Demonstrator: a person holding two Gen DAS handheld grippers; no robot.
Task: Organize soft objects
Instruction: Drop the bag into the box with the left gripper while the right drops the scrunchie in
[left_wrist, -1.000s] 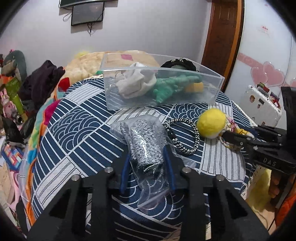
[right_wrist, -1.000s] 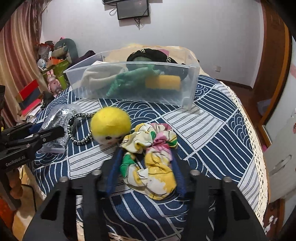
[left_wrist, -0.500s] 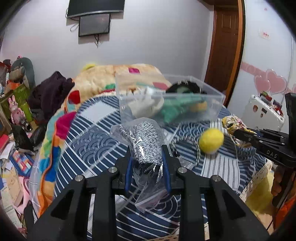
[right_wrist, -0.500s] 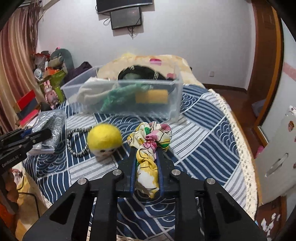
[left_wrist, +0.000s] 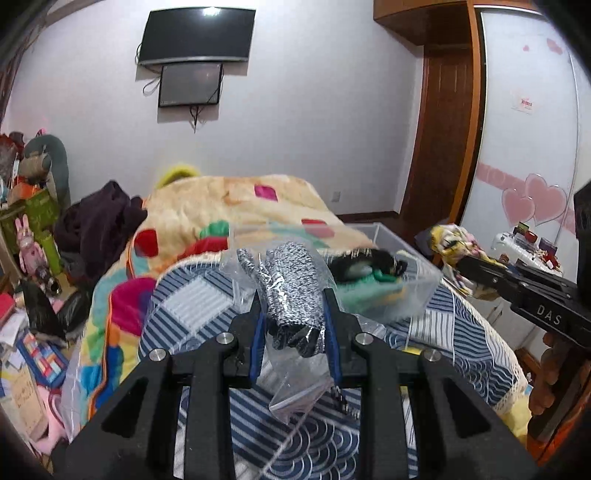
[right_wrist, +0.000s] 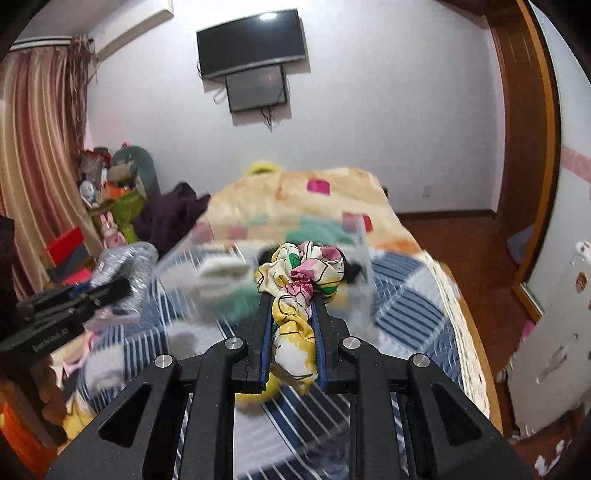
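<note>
My left gripper (left_wrist: 291, 295) is shut on a clear plastic bag holding a grey speckled knit item (left_wrist: 291, 280), lifted above the blue patterned bedspread (left_wrist: 443, 339). My right gripper (right_wrist: 291, 295) is shut on a floral yellow-pink scrunchie (right_wrist: 299, 273), also lifted. A clear plastic bin (left_wrist: 410, 291) lies ahead of both grippers and holds a white cloth (right_wrist: 218, 267), a green soft item and a black item (left_wrist: 369, 264). The right gripper with the scrunchie (left_wrist: 450, 240) shows at the right of the left wrist view. The yellow ball (right_wrist: 271, 387) peeks out under the right gripper.
A colourful fleece blanket (left_wrist: 229, 206) covers the far end of the bed. Dark clothes (left_wrist: 99, 221) and cluttered toys and boxes (left_wrist: 33, 236) are at the left. A white suitcase (right_wrist: 550, 347) and a wooden door (left_wrist: 439, 140) are at the right.
Both grippers rose off the bedspread with their loads and moved toward the bin. The views now look higher, and the ball and beaded loop have dropped below the grippers.
</note>
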